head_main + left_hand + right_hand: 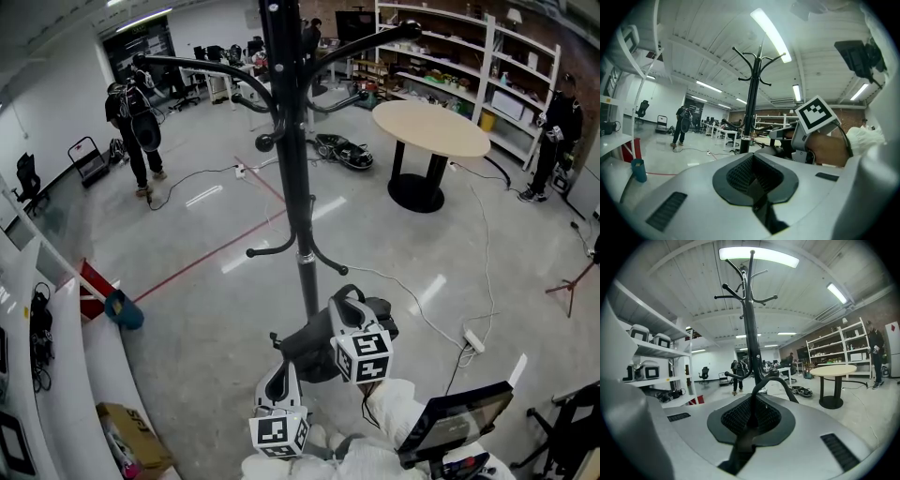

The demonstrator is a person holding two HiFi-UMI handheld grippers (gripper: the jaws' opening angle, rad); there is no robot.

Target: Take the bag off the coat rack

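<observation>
The right gripper (752,417) has its jaws clenched on a black strap (774,379). The strap rises out of the ribbed pads (736,418) and arcs over in a loop in front of them. In the head view the strap belongs to a dark bag (305,349), which hangs low under that gripper. The bag sits close beside the lower part of the coat rack (292,169), below its lowest hooks. I cannot tell whether it touches the pole.

The left gripper (752,180) has its jaws pressed together with nothing between them. It sits nearer the person, below and to the left of the bag in the head view.

The rack's black pole stands upright on a glossy grey floor (206,281), and its upper hooks are bare. A round table (431,128) stands well off to the right, with white shelves (469,56) behind it. A person (131,122) stands far off to the left. A cable and a white power strip (473,340) lie on the floor to the right of the grippers.
</observation>
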